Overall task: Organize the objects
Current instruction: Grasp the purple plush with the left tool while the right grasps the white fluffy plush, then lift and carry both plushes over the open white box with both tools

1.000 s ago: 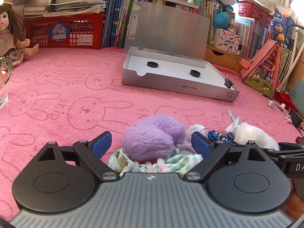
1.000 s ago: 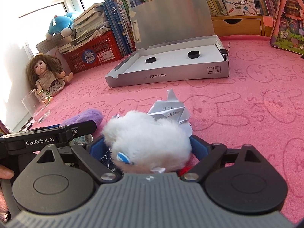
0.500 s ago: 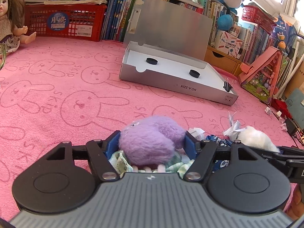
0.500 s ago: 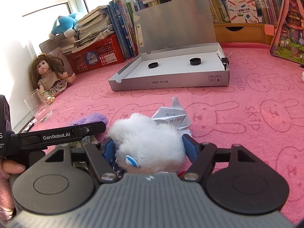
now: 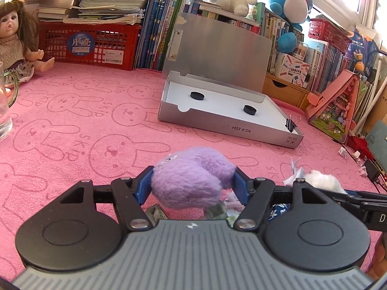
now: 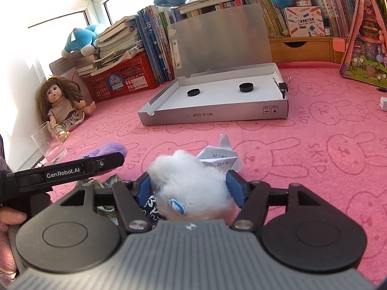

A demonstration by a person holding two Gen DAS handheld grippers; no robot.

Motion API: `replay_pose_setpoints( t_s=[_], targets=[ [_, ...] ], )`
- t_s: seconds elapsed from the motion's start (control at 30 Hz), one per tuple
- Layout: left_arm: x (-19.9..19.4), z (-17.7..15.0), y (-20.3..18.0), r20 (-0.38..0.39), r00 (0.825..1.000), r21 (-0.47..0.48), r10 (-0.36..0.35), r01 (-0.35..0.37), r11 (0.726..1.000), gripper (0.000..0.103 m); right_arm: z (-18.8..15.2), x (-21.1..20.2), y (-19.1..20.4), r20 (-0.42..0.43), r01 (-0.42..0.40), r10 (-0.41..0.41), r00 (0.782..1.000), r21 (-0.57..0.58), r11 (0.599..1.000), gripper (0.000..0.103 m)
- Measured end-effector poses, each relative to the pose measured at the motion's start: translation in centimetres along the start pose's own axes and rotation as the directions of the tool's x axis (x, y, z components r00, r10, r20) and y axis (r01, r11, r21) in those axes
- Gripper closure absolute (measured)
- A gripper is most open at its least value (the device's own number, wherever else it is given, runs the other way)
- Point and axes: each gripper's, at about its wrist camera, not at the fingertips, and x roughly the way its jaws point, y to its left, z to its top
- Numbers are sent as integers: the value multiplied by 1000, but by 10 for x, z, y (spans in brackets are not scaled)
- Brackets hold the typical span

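I hold the purple plush toy [image 5: 193, 181] pinched in my left tool [image 5: 192, 183], while my right tool [image 6: 189, 186], jaws easing open, brackets the white plush toy [image 6: 191, 188], both low over the pink tabletop [image 5: 84, 125], presumably bound for the open grey box [image 5: 227, 120].

- Purple plush toy [image 5: 191, 181]: fuzzy, matt synthetic fur.
- White plush toy [image 6: 191, 191]: fluffy fur, glossy blue eye patch.
- Bench [image 5: 84, 130]: pink terry-like cloth cover, nappy, printed with rabbits.
- Box [image 6: 217, 114]: silver cardboard, brushed satin sheen outside, matt white inside.
- Folded paper [image 6: 220, 159]: thin, matt, printed.
- Left tool [image 5: 192, 183] and right tool [image 6: 189, 184]: matt black plastic arms, blue rubbery pads, ribbed grey housing.
- Glass [image 6: 49, 142]: clear, glossy.
- Red crate [image 5: 89, 43]: shiny plastic lattice.
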Motion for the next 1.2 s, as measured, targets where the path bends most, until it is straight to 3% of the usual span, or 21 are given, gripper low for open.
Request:
replay_pose_setpoints(
  t_s=[0.2,0.33,0.4,0.7,0.8,0.97,1.0,1.03,1.07,1.2],
  targets=[
    [-2,-3,-1,-2,1000,11,2,-2,1000,31,-5,8,-20,-38,-56,61,997,120,991,13],
    [0,-5,-1,-10,1000,11,5,-5,1000,31,-6,15,-31,-60,-75,88,994,192,979,13],
    [0,-5,-1,-12,1000,14,6,-6,1000,31,-5,15,-29,-67,-82,96,993,187,979,19],
    [1,-5,-5,-5,1000,24,5,-4,1000,31,-3,5,1,-28,11,-10,1000,25,1000,33],
    [-1,-3,-5,4,1000,23,6,-6,1000,31,-1,-1,7,1,22,-22,1000,-8,1000,33],
    [-4,-2,-6,17,1000,25,10,-11,1000,31,-2,-7,28,71,94,-84,994,-155,983,44],
    [-4,-2,-6,16,1000,25,10,-11,1000,31,-3,-7,31,71,81,-69,995,-180,980,43],
    [-4,-2,-6,16,1000,25,11,-11,1000,31,-4,-6,32,71,74,-62,996,-183,980,31],
    [-4,-2,-6,15,1000,25,11,-11,1000,31,-4,-6,32,67,59,-48,997,-178,982,26],
    [-4,-3,-5,9,1000,27,13,-13,1000,31,-5,-4,22,52,22,-16,999,-107,994,16]
  ],
)
